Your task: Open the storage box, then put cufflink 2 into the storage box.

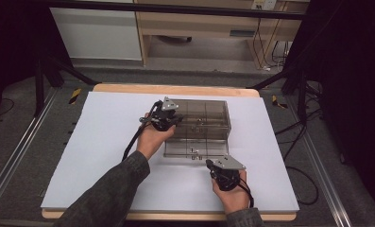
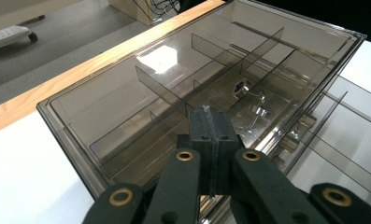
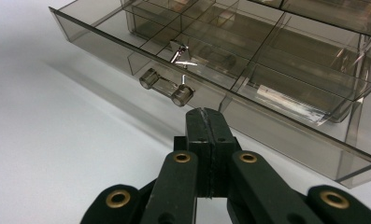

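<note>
A smoky clear plastic drawer box [image 1: 201, 116] stands on the white sheet, with its lower drawer [image 1: 194, 150] pulled out toward me. My left gripper [image 1: 175, 121] is shut with nothing between its pads, and it sits over the box's top left corner [image 2: 127, 93]. My right gripper [image 1: 210, 163] is also shut and empty. It is low over the sheet at the drawer's front right, just short of the clear bar handle [image 3: 167, 87] it points at. Small metal parts [image 3: 181, 53] lie in one drawer compartment.
The white sheet [image 1: 109, 142] covers a wooden tabletop [image 1: 175, 89]. Thin dividers [image 2: 174, 93] split the box into compartments. Black frame struts and cables stand on the floor at both sides. A pale cabinet [image 1: 199, 28] is behind the table.
</note>
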A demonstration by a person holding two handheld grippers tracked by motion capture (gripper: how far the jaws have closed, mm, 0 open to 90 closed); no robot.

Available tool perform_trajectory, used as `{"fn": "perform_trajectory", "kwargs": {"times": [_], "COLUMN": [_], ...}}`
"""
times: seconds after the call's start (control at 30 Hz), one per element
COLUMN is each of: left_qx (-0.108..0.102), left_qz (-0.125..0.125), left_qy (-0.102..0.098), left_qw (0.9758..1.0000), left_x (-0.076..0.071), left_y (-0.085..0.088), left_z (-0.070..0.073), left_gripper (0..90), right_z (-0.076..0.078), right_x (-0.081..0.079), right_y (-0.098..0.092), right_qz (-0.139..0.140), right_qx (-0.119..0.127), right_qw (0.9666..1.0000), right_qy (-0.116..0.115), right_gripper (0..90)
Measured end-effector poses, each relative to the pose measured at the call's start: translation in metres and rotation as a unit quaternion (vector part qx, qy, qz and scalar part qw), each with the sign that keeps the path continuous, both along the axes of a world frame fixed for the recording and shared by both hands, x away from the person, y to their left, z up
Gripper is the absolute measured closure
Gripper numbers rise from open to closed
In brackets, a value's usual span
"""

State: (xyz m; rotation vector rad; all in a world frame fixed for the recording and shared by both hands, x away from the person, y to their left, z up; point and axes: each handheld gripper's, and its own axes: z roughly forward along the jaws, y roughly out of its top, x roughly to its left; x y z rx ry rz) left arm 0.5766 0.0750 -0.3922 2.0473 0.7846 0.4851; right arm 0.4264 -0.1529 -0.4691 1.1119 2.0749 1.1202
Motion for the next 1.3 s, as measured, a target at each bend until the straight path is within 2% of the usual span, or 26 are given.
{"fn": "perform_trajectory", "kwargs": {"times": [0.5, 0.63, 0.73, 1.3], "left_qx": [0.003, 0.004, 0.005, 0.006], "left_qz": [-0.004, -0.003, -0.004, -0.009], "left_qy": [-0.003, -0.005, -0.005, -0.008], "left_qw": [1.0000, 1.0000, 1.0000, 0.9999], "left_x": [-0.002, -0.002, -0.002, -0.004], "left_y": [-0.003, -0.004, -0.004, -0.008], "left_z": [-0.001, -0.001, -0.001, -0.001], "left_gripper": [90.0, 90.0, 90.0, 90.0], "right_z": [-0.004, -0.005, -0.005, -0.003], "right_x": [0.012, 0.014, 0.014, 0.020], "right_y": [0.001, 0.000, 0.000, -0.004], "right_qz": [-0.004, -0.005, -0.002, -0.014], "right_qx": [-0.011, -0.005, -0.012, 0.001], "right_qw": [0.9999, 0.9999, 0.9999, 0.9999], "right_qy": [0.006, 0.012, 0.007, 0.007], "right_gripper": [90.0, 90.0, 90.0, 90.0]}}
